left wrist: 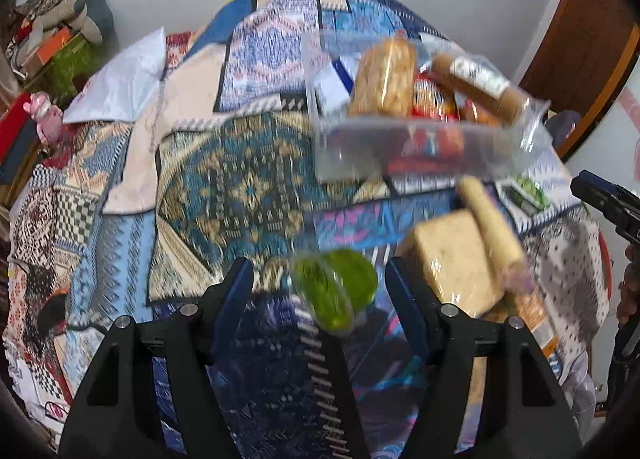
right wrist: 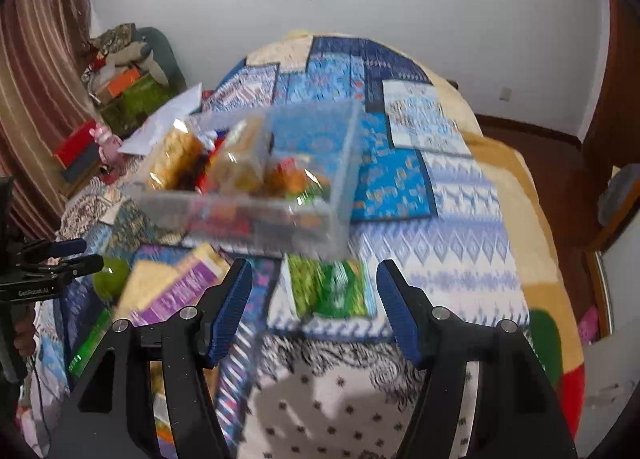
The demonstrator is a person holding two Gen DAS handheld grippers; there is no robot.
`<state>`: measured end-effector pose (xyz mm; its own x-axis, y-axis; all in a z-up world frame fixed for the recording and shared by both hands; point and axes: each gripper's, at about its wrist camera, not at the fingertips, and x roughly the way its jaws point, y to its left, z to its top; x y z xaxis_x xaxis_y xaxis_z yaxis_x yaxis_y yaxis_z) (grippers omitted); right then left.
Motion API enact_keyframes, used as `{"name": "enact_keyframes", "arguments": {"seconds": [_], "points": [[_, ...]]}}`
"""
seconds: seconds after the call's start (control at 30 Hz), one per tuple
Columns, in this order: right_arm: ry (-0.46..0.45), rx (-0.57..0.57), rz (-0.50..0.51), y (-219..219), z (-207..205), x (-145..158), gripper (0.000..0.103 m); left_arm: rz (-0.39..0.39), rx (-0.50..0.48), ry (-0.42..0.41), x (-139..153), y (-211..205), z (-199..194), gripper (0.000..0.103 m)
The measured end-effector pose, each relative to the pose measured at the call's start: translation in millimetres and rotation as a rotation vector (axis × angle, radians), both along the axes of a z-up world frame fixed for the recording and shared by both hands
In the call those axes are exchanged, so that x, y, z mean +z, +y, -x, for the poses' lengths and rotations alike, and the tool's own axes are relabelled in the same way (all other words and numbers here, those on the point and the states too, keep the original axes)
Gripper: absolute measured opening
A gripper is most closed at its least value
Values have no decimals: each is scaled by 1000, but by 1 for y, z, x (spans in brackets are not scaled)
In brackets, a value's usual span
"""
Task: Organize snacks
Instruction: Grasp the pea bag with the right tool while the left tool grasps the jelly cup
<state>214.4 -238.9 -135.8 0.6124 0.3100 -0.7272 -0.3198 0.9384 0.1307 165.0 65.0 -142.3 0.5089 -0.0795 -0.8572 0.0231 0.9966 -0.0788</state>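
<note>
Two grippers over patterned bedspread [left wrist: 248, 195], clear bin [left wrist: 408, 147] my landmark. Left gripper [left wrist: 320, 283]: jaws wide apart, holding nothing; green round snack [left wrist: 336, 291] lies blurred between its fingers, whether touching them I cannot tell, near side of bin. Tan wrapped block [left wrist: 452, 259] and biscuit roll [left wrist: 488, 219] just in front of bin. Bin holds several wrapped snacks. Right gripper [right wrist: 316, 299]: jaws wide apart, empty, over green packet [right wrist: 332, 287] lying just before bin [right wrist: 336, 195]
</note>
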Motion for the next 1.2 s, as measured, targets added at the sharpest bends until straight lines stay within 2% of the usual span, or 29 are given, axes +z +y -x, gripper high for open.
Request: {"name": "enact_keyframes", "arguments": {"seconds": [0.2,0.27,0.43,0.57,0.67,0.87,1.03,1.2], "points": [[55,5,12,0,1,-22,62,35,-6,40,-22,-7,3,68],[70,11,15,3,-4,-29,65,33,-1,55,-31,-9,1,68],[94,3,21,9,-18,-43,68,58,29,48,-41,-6,-2,68],[105,-13,37,10,-26,-53,68,86,40,28,-45,0,-2,60],[99,-15,32,8,-28,-57,68,71,34,9,-42,-1,2,54],[77,1,28,5,-20,-55,48,61,34,0,-39,-1,9,54],[73,6,26,0,-9,-49,43,62,41,-6,-33,2,12,54],[56,-5,8,-6,2,-37,42,60,43,-35,-18,4,12,54]]}}
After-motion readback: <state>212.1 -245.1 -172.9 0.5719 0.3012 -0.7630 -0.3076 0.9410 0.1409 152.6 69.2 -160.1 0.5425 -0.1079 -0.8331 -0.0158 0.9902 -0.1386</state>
